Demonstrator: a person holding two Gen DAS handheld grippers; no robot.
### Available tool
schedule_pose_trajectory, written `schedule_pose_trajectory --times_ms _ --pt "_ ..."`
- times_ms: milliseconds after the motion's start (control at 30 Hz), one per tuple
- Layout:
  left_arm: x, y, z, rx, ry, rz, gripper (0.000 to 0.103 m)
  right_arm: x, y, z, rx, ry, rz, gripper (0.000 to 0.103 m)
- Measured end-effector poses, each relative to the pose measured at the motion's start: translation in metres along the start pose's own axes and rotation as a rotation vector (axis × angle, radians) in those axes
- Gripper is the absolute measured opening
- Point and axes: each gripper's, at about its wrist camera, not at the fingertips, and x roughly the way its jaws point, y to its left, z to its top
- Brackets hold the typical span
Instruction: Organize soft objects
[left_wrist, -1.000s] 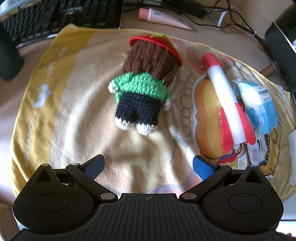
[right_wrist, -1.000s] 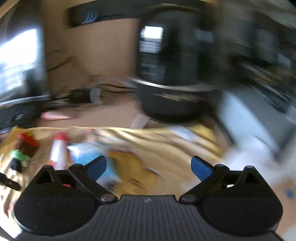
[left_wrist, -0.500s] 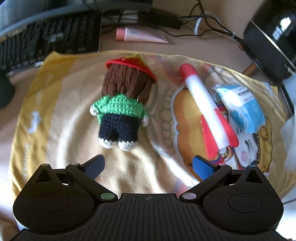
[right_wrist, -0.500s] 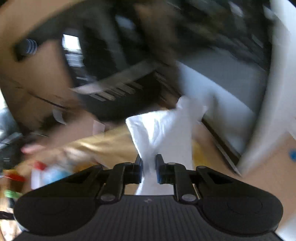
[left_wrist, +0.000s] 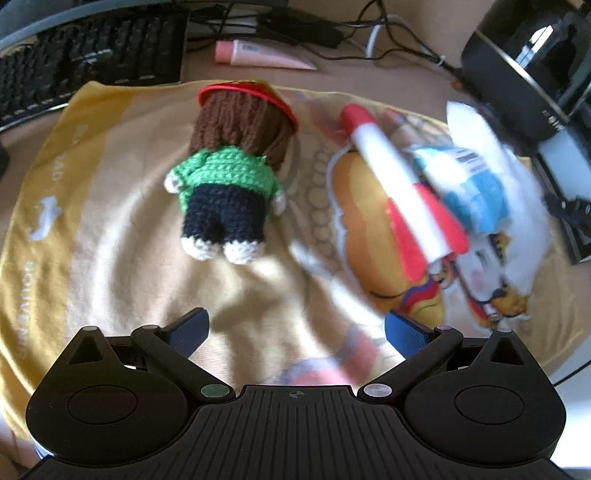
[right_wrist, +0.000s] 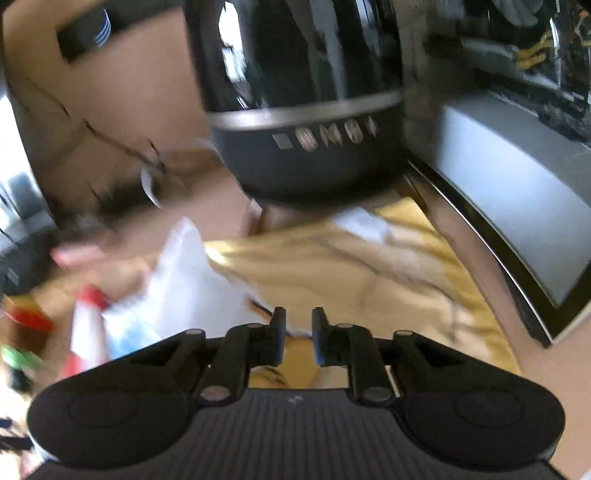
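Observation:
A crochet doll (left_wrist: 229, 177) in a red hat, green top and black trousers lies face down on the yellow cartoon towel (left_wrist: 110, 206). Right of it lie a white-and-red rocket plush (left_wrist: 395, 173) and a blue packet (left_wrist: 469, 188). A blurred white cloth (left_wrist: 476, 129) drapes over the packet's far side. My left gripper (left_wrist: 295, 325) hovers open below the doll, holding nothing. My right gripper (right_wrist: 298, 321) has its jaws nearly together over the towel (right_wrist: 351, 266). The white cloth (right_wrist: 181, 284) trails up and left from its tips.
A black round appliance (left_wrist: 524, 85) stands at the towel's back right corner, close ahead of the right gripper (right_wrist: 306, 147). A keyboard (left_wrist: 92, 48), a pink tube (left_wrist: 258, 55) and cables lie behind the towel. A grey panel (right_wrist: 509, 206) borders the right side.
The right gripper went from open to shut on the white cloth, then swung it left over the towel toward the packet. The left gripper stayed open, shifting only slightly above the doll.

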Motion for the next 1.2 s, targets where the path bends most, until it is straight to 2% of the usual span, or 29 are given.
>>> schedule_pose_trajectory --times_ms 33,100,167,333,400,467,500,567,633,733,833,933,1067,1200 --pt "-0.003 -0.001 -0.002 0.0 -0.018 0.012 0.103 0.001 0.0 -0.003 -0.007 -0.002 -0.014 0.037" --pt "-0.012 -0.005 -0.006 -0.004 -0.072 0.032 0.103 -0.007 0.003 -0.006 -0.024 -0.041 -0.038 0.083" --pt "-0.017 -0.009 -0.011 -0.016 -0.118 0.054 0.103 -0.018 0.009 -0.008 -0.04 -0.116 -0.055 0.094" --pt "-0.027 -0.021 -0.027 -0.082 -0.18 0.067 0.103 -0.051 0.026 -0.021 -0.071 -0.201 -0.06 0.1" --pt "-0.031 -0.03 -0.037 -0.098 -0.204 0.079 0.103 -0.072 0.035 -0.039 -0.068 -0.227 -0.001 0.102" --pt "-0.036 -0.042 -0.049 -0.106 -0.236 0.105 0.103 -0.089 0.049 -0.061 -0.123 -0.271 0.058 0.103" --pt "-0.038 -0.049 -0.055 -0.105 -0.259 0.128 0.103 -0.095 0.055 -0.073 -0.165 -0.295 0.06 0.103" --pt "-0.045 -0.067 -0.068 -0.064 -0.296 0.194 0.103 -0.098 0.068 -0.095 -0.229 -0.31 -0.004 0.103" --pt "-0.053 -0.084 -0.079 0.002 -0.336 0.26 0.103 -0.095 0.073 -0.106 -0.21 -0.256 -0.036 0.103" --pt "-0.063 -0.101 -0.091 0.046 -0.383 0.301 0.103 -0.09 0.075 -0.116 -0.182 -0.185 -0.009 0.103" --pt "-0.071 -0.108 -0.098 0.064 -0.408 0.296 0.103 -0.099 0.077 -0.124 -0.237 -0.215 -0.015 0.103" --pt "-0.081 -0.111 -0.103 0.041 -0.436 0.318 0.103 -0.107 0.073 -0.126 -0.22 -0.183 0.0 0.103" --pt "-0.092 -0.111 -0.114 -0.031 -0.445 0.28 0.103 -0.127 0.061 -0.137 -0.159 -0.132 0.068 0.103" --pt "-0.089 -0.116 -0.117 -0.034 -0.414 0.24 0.103 -0.132 0.067 -0.142 -0.216 -0.151 0.013 0.103"
